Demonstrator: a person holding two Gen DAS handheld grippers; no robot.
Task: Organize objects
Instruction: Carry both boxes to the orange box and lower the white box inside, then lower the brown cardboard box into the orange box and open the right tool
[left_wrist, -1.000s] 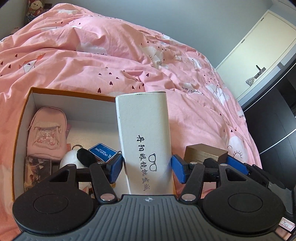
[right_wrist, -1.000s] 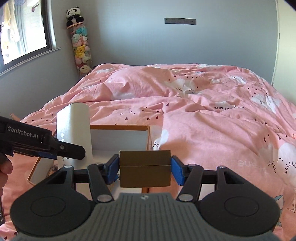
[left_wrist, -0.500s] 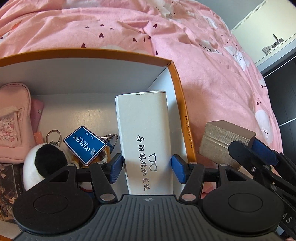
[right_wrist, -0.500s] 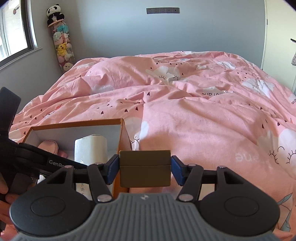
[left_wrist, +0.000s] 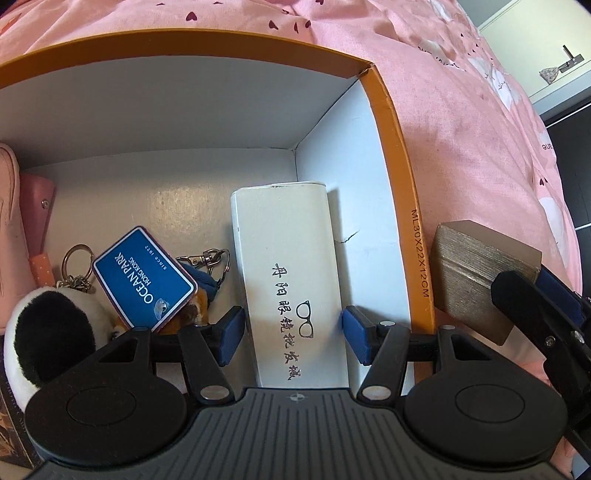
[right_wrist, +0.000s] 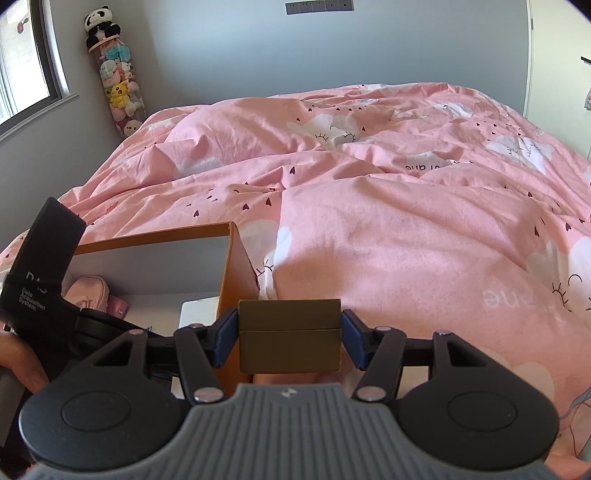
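Observation:
My left gripper (left_wrist: 293, 338) is inside the orange box (left_wrist: 402, 229), its jaws on either side of a white glasses case (left_wrist: 288, 280) that lies along the box's right wall; small gaps show beside both pads. My right gripper (right_wrist: 289, 336) is shut on a small gold-brown box (right_wrist: 289, 336) and holds it just outside the orange box's right wall (right_wrist: 236, 273). The gold-brown box also shows in the left wrist view (left_wrist: 480, 280).
In the orange box lie a blue Ocean Park tag (left_wrist: 144, 278), a panda plush keychain (left_wrist: 48, 332), a keyring (left_wrist: 212, 264) and a pink pouch (left_wrist: 14, 229). The pink duvet (right_wrist: 406, 203) surrounds the box. A tube of plush toys (right_wrist: 118, 85) stands by the wall.
My left gripper has lowered the glasses case into the orange box and its jaws have loosened around it. My right gripper has stayed beside the box with the gold-brown box.

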